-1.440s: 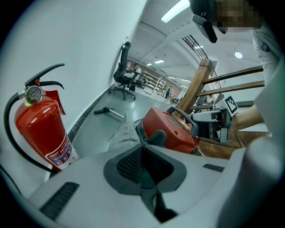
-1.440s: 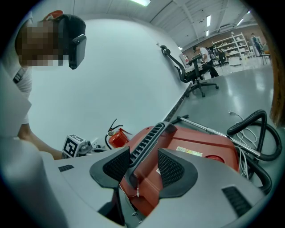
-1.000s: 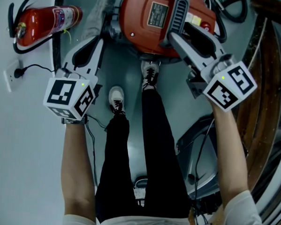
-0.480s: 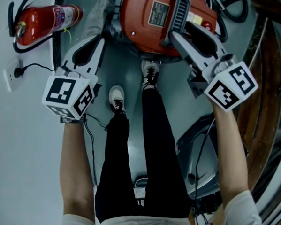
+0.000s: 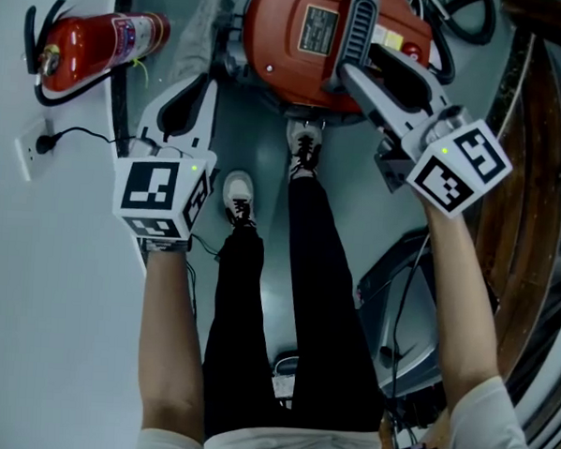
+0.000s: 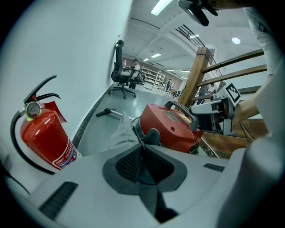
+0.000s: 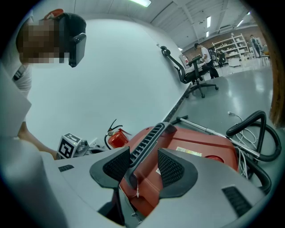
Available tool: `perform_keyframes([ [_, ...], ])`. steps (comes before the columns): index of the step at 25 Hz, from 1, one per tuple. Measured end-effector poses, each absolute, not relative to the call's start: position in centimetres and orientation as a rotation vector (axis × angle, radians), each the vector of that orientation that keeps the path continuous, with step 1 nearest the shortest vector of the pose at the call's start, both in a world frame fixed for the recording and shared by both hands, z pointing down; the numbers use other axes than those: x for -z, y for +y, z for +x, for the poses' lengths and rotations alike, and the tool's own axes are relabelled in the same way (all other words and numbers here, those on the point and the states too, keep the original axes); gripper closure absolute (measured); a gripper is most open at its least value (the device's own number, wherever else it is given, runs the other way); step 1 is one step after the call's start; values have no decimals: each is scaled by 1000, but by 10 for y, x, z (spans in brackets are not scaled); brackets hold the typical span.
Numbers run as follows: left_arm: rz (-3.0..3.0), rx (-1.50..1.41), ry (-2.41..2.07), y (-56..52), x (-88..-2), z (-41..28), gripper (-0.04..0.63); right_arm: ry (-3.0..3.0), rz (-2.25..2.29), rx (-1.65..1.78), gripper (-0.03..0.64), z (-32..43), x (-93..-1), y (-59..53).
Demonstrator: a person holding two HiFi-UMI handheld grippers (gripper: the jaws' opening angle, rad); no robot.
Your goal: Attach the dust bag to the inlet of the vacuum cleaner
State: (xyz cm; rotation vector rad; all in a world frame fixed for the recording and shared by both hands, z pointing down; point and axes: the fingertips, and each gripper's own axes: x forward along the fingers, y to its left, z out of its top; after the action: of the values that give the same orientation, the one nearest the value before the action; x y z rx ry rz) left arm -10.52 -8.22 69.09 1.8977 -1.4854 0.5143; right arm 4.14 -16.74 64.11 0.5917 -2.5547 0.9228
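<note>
The red vacuum cleaner (image 5: 299, 42) stands on the floor ahead of the person's feet; it also shows as the vacuum cleaner (image 7: 196, 151). Its grey ribbed handle (image 7: 149, 138) runs between the pads of my right gripper (image 7: 143, 153). The jaws are open, with red casing showing between the handle and the right pad. In the head view the right gripper (image 5: 356, 75) reaches over the machine's near end. A grey cloth dust bag (image 6: 120, 133) lies on the floor left of the cleaner. My left gripper (image 6: 141, 139) is shut and empty, just short of it. In the head view the left gripper (image 5: 203, 83) sits below the bag (image 5: 202, 22).
A red fire extinguisher (image 5: 98, 38) stands against the white wall at left, with a wall socket and cable (image 5: 36, 145) nearby. A black hose and cables (image 7: 254, 129) lie right of the cleaner. Wooden railing (image 5: 531, 185) runs along the right. The person's shoes (image 5: 237, 196) are near the cleaner.
My left gripper has shifted right, toward the legs and the cleaner. The right gripper and the vacuum cleaner have stayed put.
</note>
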Motion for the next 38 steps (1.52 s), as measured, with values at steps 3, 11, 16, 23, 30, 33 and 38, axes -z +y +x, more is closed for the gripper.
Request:
perform_keyframes([
  [3,1892,-535,-1485,-81,-691,-106,568,-2561,600,-921,413,41,-641,-167],
  [11,1900,-548,-1443,-67,-682,-105,538,-2546,737,-894,414,58,-632,-159],
  [16,1925,-558,-1420,-61,-665,-107,538,-2560,727,-849,416,57,-611,-143],
  [23,1977,-575,-1397,-52,-626,-105,543,-2607,697,-743,416,43,-558,-135],
  [30,2029,-546,-1415,-47,-571,-111,558,-2619,706,-643,429,45,-500,-121],
  [33,2066,-524,-1446,-48,-540,-114,575,-2607,739,-580,475,46,-479,-114],
  [38,2189,-566,-1431,-43,-485,-107,594,-2626,641,-452,562,37,-440,-88],
])
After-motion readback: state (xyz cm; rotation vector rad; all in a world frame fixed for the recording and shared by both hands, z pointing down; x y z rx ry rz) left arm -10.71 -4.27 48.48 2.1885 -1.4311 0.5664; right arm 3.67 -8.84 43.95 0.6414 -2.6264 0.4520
